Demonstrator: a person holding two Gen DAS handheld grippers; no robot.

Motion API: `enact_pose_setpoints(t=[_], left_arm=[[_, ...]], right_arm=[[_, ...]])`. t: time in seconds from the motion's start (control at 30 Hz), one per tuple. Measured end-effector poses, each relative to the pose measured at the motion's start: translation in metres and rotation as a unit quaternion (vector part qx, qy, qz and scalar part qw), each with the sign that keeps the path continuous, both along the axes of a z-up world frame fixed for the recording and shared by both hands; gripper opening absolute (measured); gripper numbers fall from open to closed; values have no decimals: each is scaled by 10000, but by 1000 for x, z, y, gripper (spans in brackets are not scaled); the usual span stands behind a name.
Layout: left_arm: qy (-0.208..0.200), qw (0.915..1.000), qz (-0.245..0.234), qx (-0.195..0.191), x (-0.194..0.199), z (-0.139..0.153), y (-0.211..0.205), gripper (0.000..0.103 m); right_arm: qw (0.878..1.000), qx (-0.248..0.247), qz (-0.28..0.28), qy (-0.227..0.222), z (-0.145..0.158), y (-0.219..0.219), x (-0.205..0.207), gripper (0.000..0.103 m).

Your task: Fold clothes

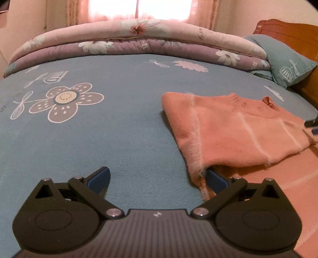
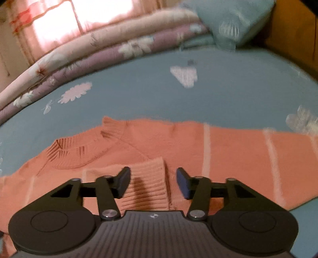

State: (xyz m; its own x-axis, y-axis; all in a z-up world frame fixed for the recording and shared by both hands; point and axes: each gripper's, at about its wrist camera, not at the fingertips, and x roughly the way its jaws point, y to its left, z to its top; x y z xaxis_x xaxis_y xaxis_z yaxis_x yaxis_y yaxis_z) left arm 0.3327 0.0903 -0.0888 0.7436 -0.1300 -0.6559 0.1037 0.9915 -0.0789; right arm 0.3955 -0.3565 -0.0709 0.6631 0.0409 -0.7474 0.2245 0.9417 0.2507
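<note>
An orange knit sweater [image 1: 238, 135] with pale stripes lies partly folded on the blue flowered bedsheet [image 1: 119, 129]. My left gripper [image 1: 159, 178] stands wide open at the sweater's near left corner. That corner's fuzzy folded edge drapes against the right fingertip [image 1: 216, 179], and only sheet shows between the jaws. In the right wrist view my right gripper [image 2: 154, 182] hovers low over the sweater [image 2: 228, 154], jaws apart. The ribbed sleeve cuff [image 2: 149, 184] lies between them, and the pads are not pressing on it. The ribbed collar [image 2: 79, 152] is to the left.
A folded floral quilt [image 1: 139, 43] runs along the far side of the bed. A blue pillow [image 1: 284, 59] leans on the wooden headboard [image 1: 294, 33] at the right. Pink curtains [image 1: 139, 10] hang behind. Bare sheet spreads left of the sweater.
</note>
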Motion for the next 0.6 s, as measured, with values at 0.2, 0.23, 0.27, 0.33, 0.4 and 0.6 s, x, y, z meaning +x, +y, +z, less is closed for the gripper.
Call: enact_pose_setpoints(t=[0.2, 0.23, 0.27, 0.33, 0.4, 0.6], left_arm=[[-23, 10000, -2, 20, 1, 0, -1, 103], [-22, 10000, -5, 19, 0, 0, -1, 103], [-20, 10000, -8, 19, 0, 0, -1, 103], [-25, 10000, -10, 28, 0, 0, -2, 103], [-32, 10000, -27, 56, 0, -1, -3, 103], [-22, 10000, -32, 24, 0, -1, -2, 103]], right_arm=[[9987, -169, 427, -224, -5, 12, -6, 25], [9984, -204, 472, -226, -2, 12, -5, 24], [9981, -267, 487, -249, 1, 11, -5, 23], [9972, -465, 481, -336, 10, 10, -6, 23], [9957, -663, 477, -444, 18, 9, -6, 23], [9899, -1297, 579, -37, -3, 18, 6, 31]])
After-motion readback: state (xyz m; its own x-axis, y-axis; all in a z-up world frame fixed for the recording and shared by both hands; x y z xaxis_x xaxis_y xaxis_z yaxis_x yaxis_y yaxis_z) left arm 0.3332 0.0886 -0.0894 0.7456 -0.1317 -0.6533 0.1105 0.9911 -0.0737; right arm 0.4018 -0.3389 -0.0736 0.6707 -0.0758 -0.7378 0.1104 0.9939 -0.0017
